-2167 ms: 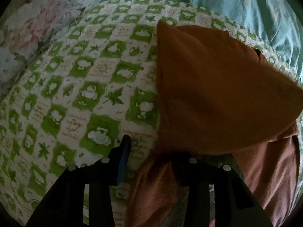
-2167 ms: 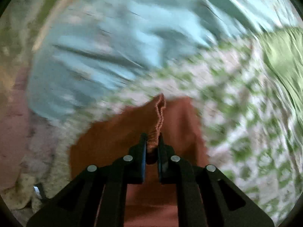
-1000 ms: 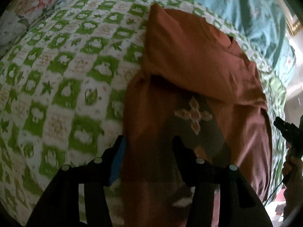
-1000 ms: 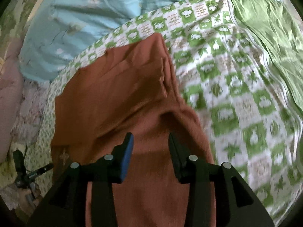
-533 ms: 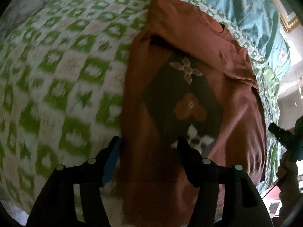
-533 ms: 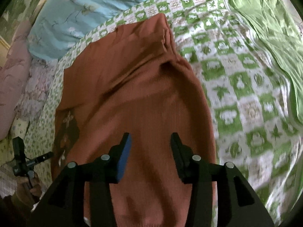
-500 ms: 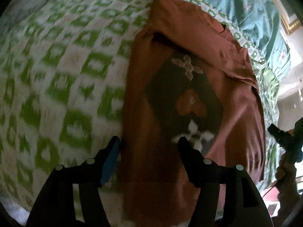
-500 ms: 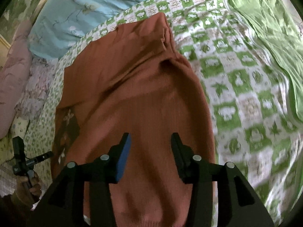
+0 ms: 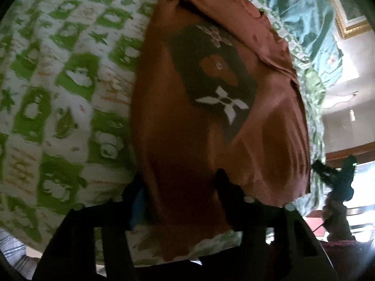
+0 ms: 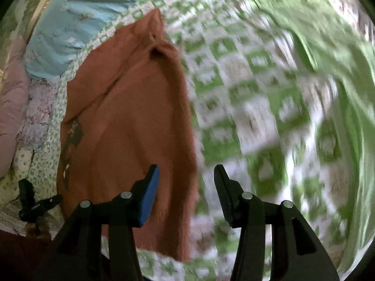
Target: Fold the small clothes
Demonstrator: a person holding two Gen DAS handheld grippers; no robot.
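Observation:
A rust-orange knit sweater (image 9: 178, 121) lies flat on the green-and-white checked blanket (image 9: 65, 75), its top part folded down over the body. A dark diamond patch with a white cross (image 9: 220, 103) shows on its front. My left gripper (image 9: 180, 182) is open, its jaws standing either side of the sweater's lower left part, just above the cloth. In the right wrist view the same sweater (image 10: 131, 121) fills the left half. My right gripper (image 10: 186, 180) is open and empty above the sweater's right edge near the hem.
A light blue quilt (image 10: 77, 18) lies beyond the sweater and a plain green sheet (image 10: 316, 35) to the right. Pink floral bedding (image 10: 14, 107) is at the left. The other gripper shows at the edge of each view (image 9: 335, 175), (image 10: 30, 203). The bed's near edge is just below the hem.
The right gripper let go of the sweater's top, which now lies folded down. Both grippers drew back toward the hem; the right one shifted right over the sweater's edge.

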